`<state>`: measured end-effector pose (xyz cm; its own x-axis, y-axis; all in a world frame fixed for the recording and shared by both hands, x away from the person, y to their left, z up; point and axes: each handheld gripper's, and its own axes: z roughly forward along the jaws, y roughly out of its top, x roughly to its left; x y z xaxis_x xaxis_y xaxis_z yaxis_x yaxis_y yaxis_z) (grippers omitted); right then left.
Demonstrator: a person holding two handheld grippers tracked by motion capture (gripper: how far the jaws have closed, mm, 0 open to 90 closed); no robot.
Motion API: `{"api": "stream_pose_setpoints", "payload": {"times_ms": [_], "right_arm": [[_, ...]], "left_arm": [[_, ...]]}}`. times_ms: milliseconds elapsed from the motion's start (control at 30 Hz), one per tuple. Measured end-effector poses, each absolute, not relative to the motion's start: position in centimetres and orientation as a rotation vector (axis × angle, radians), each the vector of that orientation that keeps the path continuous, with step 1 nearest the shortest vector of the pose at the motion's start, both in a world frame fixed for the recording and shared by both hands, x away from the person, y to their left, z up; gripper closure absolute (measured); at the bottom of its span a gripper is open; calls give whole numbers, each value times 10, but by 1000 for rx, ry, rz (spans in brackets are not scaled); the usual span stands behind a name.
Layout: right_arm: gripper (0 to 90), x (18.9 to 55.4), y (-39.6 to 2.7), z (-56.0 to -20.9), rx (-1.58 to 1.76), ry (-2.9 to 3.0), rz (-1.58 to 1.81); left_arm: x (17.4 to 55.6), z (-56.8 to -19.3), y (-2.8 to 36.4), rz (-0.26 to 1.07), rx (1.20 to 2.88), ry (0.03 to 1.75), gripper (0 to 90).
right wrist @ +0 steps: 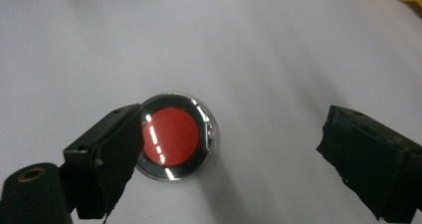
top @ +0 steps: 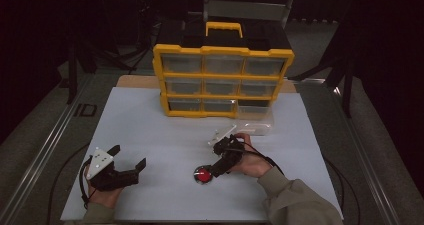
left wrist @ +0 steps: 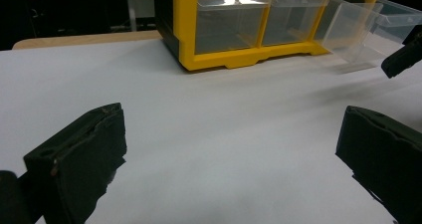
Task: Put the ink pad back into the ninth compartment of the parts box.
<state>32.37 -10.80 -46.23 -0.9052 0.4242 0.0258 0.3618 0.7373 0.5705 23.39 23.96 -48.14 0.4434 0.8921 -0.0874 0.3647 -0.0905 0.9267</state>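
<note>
- Right tool (right wrist: 226, 157) — jaws stand wide apart and hold nothing; in the right gripper view one jaw overlaps the rim of the red disc (right wrist: 174, 137) while the other stands well clear of it across bare desk (right wrist: 278, 50).
- Red disc (top: 202, 175) — a low round piece with a red centre and a shiny clear rim, lying flat on the desk, well in front of the yellow organizer (top: 222, 80) and nearer the person than the pulled-out clear drawer (top: 256, 120).
- Risk, off-centre closure: the disc sits at one jaw, not midway. If the jaws shut from here, the far jaw likely sweeps it sideways, or it squirts out of the bite.
- Risk, low profile: the disc looks thin and its rim glossy. A pinch taken too high probably rides over the rim and closes on nothing; one taken too low scrapes the jaw tips on the desk.
- Risk, tipping: a jaw pressing down on one edge could flip the disc or send it skating away from the organizer.
- Left tool (top: 129, 169) — jaws wide open and empty, resting well to the left of the disc; it offers no backstop if the disc slides.
- White part (top: 222, 133) — lies between disc and drawer, just beside the right hand (top: 252, 160); a careless lift toward the drawer could knock it.
</note>
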Motion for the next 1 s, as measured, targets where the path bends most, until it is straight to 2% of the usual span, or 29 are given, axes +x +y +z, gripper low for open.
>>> {"api": "stream_pose_setpoints", "payload": {"times_ms": [1000], "right_arm": [[98,311,-85,-486,551,2942,781]], "left_arm": [[233,-481,240,640,1671,1103,1]]}}
